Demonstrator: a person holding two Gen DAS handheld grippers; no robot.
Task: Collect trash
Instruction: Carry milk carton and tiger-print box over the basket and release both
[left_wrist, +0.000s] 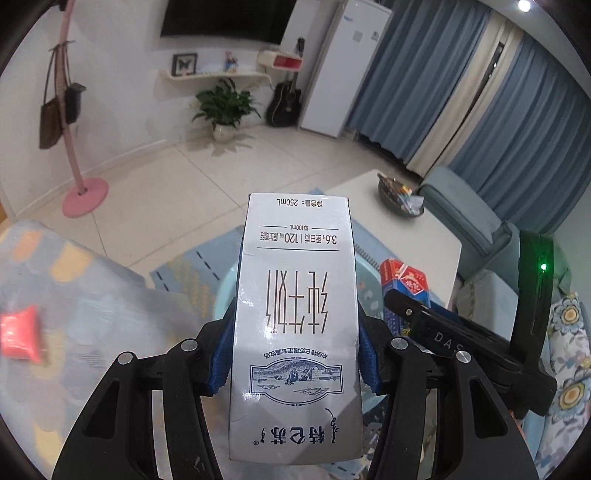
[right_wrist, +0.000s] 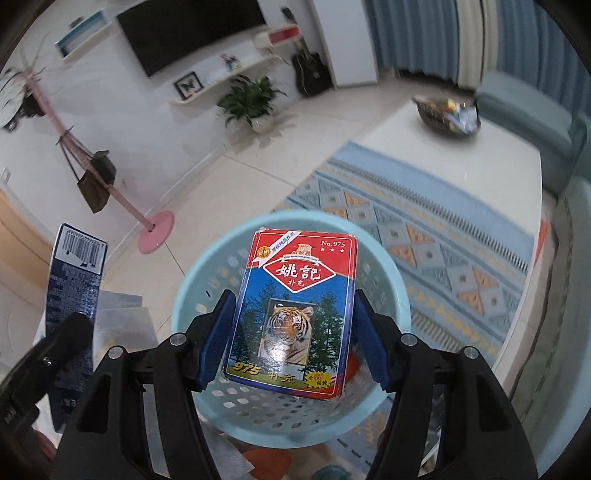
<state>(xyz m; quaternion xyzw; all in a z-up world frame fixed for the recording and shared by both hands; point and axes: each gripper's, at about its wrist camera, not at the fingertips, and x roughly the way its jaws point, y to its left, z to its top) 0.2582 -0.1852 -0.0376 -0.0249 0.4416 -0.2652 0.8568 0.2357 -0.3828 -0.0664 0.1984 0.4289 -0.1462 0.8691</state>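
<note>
My left gripper (left_wrist: 295, 343) is shut on a white 250 mL milk carton (left_wrist: 295, 314), held upright in front of the camera. The carton also shows at the left of the right wrist view (right_wrist: 75, 280). My right gripper (right_wrist: 291, 332) is shut on a blue and red playing-card box with a tiger picture (right_wrist: 295, 314), held above a light blue perforated basket (right_wrist: 391, 280). In the left wrist view the card box (left_wrist: 404, 284) and the right gripper's black body sit to the right, and the basket (left_wrist: 225, 291) is mostly hidden behind the carton.
A white coffee table (right_wrist: 461, 147) carries a dark bowl of small items (right_wrist: 447, 114) on a patterned blue rug (right_wrist: 424, 229). A pink coat stand (right_wrist: 155, 229), potted plant (right_wrist: 255, 103), guitar and fridge stand along the far wall. A patterned sofa (left_wrist: 55, 295) is at left.
</note>
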